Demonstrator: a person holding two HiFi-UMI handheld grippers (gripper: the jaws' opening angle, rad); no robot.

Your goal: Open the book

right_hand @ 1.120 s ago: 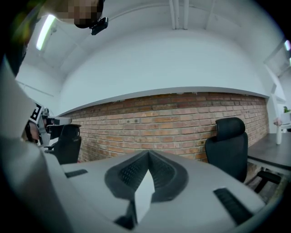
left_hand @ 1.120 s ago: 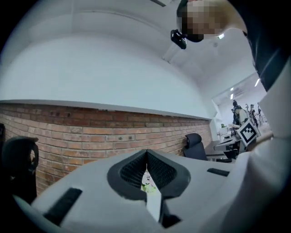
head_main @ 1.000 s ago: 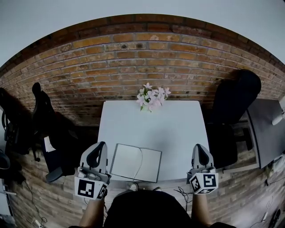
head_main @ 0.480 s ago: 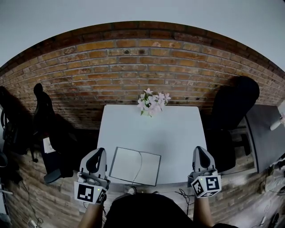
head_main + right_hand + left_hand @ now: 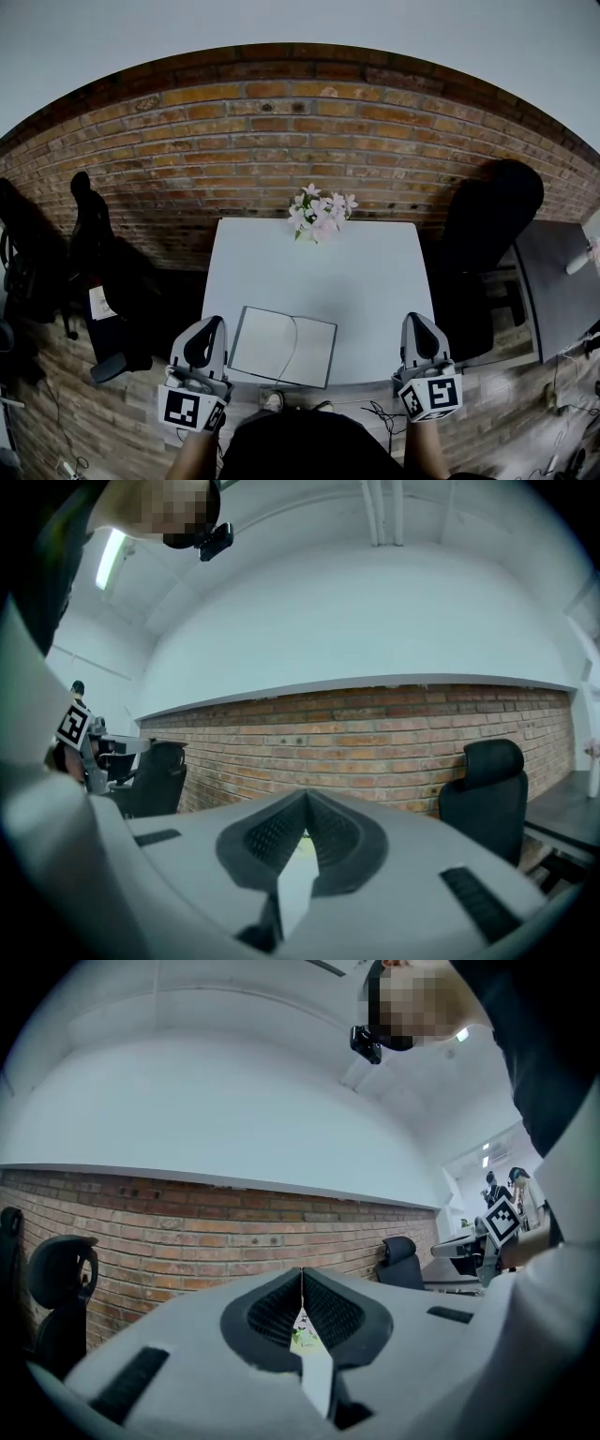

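The book (image 5: pixel 281 345) is found flat on the white table (image 5: pixel 375 272), at the near edge and left of its middle. Pale faces are shown upward, crossed by one dark curved line. The line is read as the gutter of a book already laid open; a closing band over a pale cover cannot be ruled out.

The left gripper (image 5: pixel 212 323) is held off the table's near left corner, just beside the book's left edge. The right gripper (image 5: pixel 416 321) is held off the near right corner, well apart from the book. In each gripper view the jaws are seen clenched together with nothing between them.

If the book is judged open, no grasp is called for; both grippers are best kept clear of the pages. If it proves shut, the cover's free edge is to be lifted with one tip while the spine side is pinned with the other.

Flowers (image 5: pixel 322 211) are noted at the far edge, well apart from the book. A black office chair (image 5: pixel 492 211) stands beside the right edge, a second chair (image 5: pixel 89 234) left of the table, with the brick wall (image 5: pixel 281 122) behind. No obstruction is noted between grippers and book.
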